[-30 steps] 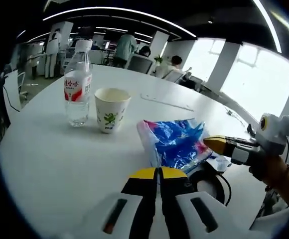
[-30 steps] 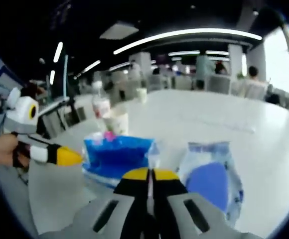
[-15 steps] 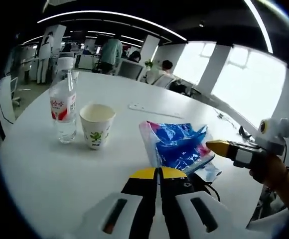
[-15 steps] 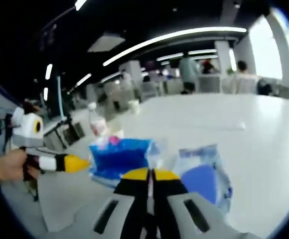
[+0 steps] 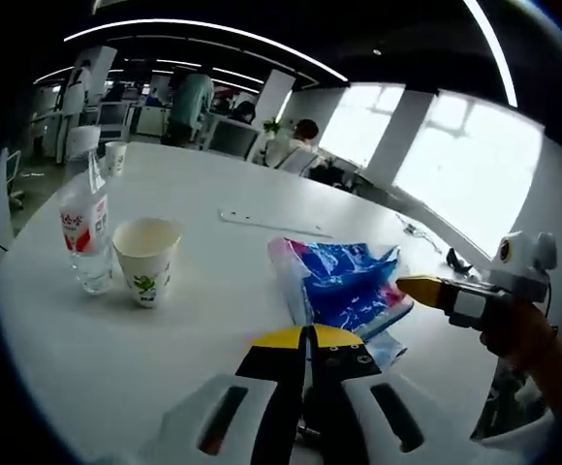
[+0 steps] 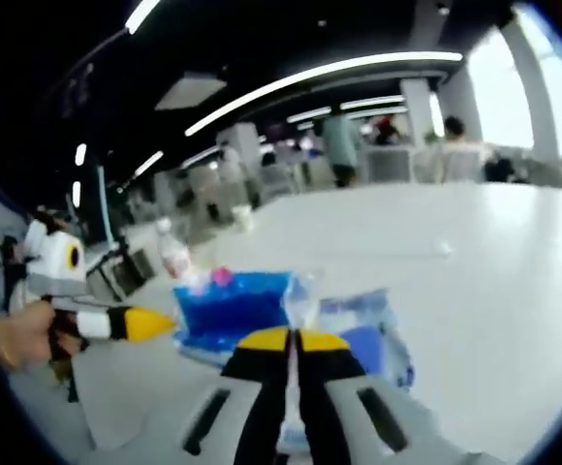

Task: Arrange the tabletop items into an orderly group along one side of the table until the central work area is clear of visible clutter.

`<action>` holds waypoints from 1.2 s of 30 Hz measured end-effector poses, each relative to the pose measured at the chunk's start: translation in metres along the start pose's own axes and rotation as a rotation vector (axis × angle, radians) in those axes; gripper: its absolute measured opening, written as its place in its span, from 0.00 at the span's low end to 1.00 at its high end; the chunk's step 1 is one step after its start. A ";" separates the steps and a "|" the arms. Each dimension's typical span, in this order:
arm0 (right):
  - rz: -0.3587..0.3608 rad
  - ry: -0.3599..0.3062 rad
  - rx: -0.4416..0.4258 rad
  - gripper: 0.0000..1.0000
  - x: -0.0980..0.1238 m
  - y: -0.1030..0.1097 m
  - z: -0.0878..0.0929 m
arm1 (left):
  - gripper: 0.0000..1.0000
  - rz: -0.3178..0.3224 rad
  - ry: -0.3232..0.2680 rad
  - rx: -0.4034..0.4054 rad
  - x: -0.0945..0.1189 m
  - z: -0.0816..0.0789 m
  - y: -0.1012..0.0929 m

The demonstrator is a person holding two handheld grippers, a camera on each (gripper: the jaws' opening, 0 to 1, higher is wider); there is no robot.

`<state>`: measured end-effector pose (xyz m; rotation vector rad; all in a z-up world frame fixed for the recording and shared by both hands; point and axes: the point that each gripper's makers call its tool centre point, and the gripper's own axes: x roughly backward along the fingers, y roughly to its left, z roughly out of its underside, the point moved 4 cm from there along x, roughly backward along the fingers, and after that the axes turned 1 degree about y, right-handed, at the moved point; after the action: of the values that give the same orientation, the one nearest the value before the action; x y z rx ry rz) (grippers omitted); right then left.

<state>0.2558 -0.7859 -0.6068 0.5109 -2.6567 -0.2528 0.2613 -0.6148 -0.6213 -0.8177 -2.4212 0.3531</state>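
Observation:
A blue snack bag (image 5: 344,281) lies crumpled on the white round table (image 5: 116,339), just beyond my left gripper (image 5: 307,339), whose yellow-tipped jaws are shut with nothing between them. Left of it stand a paper cup (image 5: 145,260) and a clear water bottle (image 5: 85,232) with a red label. My right gripper (image 5: 421,288) comes in from the right, shut, its tip at the bag's right edge. In the right gripper view my right gripper (image 6: 291,341) is shut above the same blue bag (image 6: 233,305) and a clear packet with a blue pad (image 6: 363,334); the left gripper (image 6: 150,323) points in from the left.
A thin white strip (image 5: 271,223) lies further across the table, and a second paper cup (image 5: 116,155) stands at the far left edge. A black cable (image 5: 452,262) sits near the right rim. People and chairs are behind the table.
Both cameras have drifted: in the left gripper view the cup and bottle now sit further left. The clear packet lies closer under the right jaws. Nothing on the table has visibly moved.

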 end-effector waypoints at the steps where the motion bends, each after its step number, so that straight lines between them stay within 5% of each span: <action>1: 0.003 -0.003 -0.009 0.00 0.001 -0.002 -0.002 | 0.01 0.004 0.000 0.000 -0.002 -0.001 -0.002; 16: 0.068 -0.015 -0.014 0.00 0.019 -0.032 -0.015 | 0.01 0.070 0.004 -0.031 -0.027 -0.010 -0.033; 36: 0.212 0.042 0.014 0.00 0.031 -0.090 -0.014 | 0.01 0.150 0.071 -0.104 -0.081 0.001 -0.072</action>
<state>0.2642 -0.8815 -0.6050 0.2322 -2.6469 -0.1579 0.2804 -0.7211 -0.6267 -1.0439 -2.3349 0.2519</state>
